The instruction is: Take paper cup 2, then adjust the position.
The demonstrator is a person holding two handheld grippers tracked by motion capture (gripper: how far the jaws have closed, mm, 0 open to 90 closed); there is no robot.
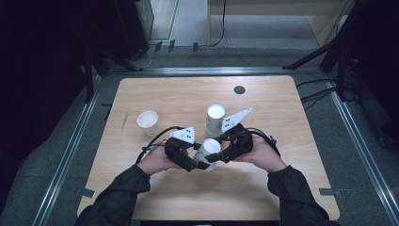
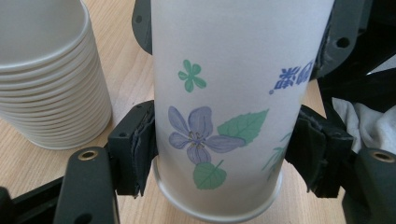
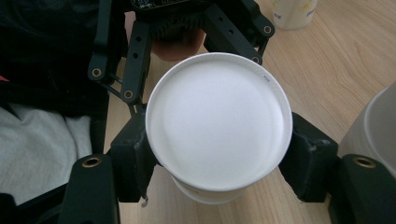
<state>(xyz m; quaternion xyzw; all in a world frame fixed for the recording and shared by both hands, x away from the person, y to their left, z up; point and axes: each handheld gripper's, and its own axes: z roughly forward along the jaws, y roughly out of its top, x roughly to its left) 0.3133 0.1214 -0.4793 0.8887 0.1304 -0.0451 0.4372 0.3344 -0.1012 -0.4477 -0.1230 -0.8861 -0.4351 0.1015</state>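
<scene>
Right now you hold one paper cup (image 1: 207,151) between both sets of tongs, near the middle of the surface (image 1: 263,188) and a little toward its near edge. Your left tongs (image 1: 196,164) pinch the cup low on its wall: in the left gripper view the two black pads (image 2: 140,148) press on either side of the flowered cup (image 2: 229,107), just above its rolled bottom rim, which is at or just above the wood. Your right tongs (image 1: 217,155) grip the same cup higher up; in the right gripper view the pads (image 3: 135,158) sit against the wall just under the wide white mouth of the cup (image 3: 218,119), one on each side. The cup leans, its mouth turned up and toward your right hand (image 1: 261,153), while your left hand (image 1: 155,162) comes in from the other side, so the two tools meet around it.

Just beyond the held cup, touching or nearly touching the right tongs, a stack of cups (image 1: 215,120) stands upright near the centre of the surface; in the left gripper view the same stack (image 2: 46,79) shows its many nested rims. Farther toward the left edge, well apart from the stack, a single cup (image 1: 147,123) stands upright with its mouth open. Near the far edge, right of the middle, a small dark round disc (image 1: 239,89) is set in the wood.
</scene>
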